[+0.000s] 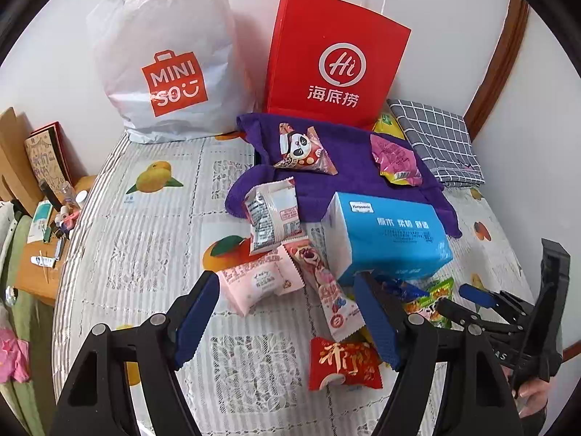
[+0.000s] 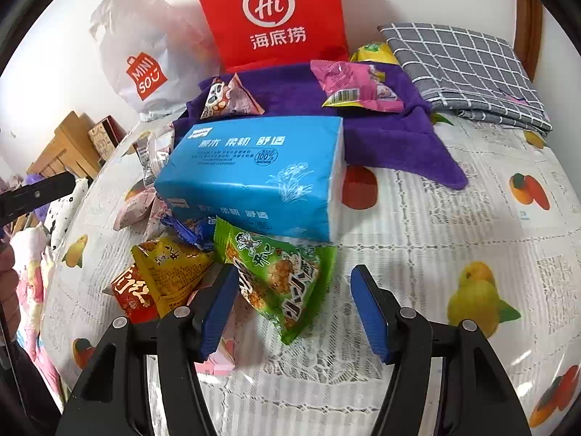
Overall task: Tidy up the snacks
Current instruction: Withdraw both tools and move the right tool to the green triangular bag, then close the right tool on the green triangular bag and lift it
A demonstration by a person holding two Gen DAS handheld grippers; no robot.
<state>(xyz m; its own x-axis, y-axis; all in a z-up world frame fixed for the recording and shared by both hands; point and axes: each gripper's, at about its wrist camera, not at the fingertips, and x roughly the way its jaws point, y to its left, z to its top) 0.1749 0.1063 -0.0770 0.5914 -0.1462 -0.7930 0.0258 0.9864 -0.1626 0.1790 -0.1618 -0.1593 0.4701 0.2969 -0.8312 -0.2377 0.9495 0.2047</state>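
My right gripper (image 2: 290, 309) is wide open, empty, straddling the green crinkly plastic snack packet (image 2: 279, 279) at 12 o'clock; left gripper (image 1: 287, 323) open, idle. Approach step. Next: lower, close on packet.

I see a green snack packet (image 2: 279, 283) lying flat just in front of the blue tissue pack. A yellow packet (image 2: 170, 272) and a red one (image 1: 343, 363) sit beside it. Pink packets (image 1: 258, 283) lie nearby; a panda packet (image 1: 303, 150) and a magenta one (image 2: 354, 85) rest on purple cloth.
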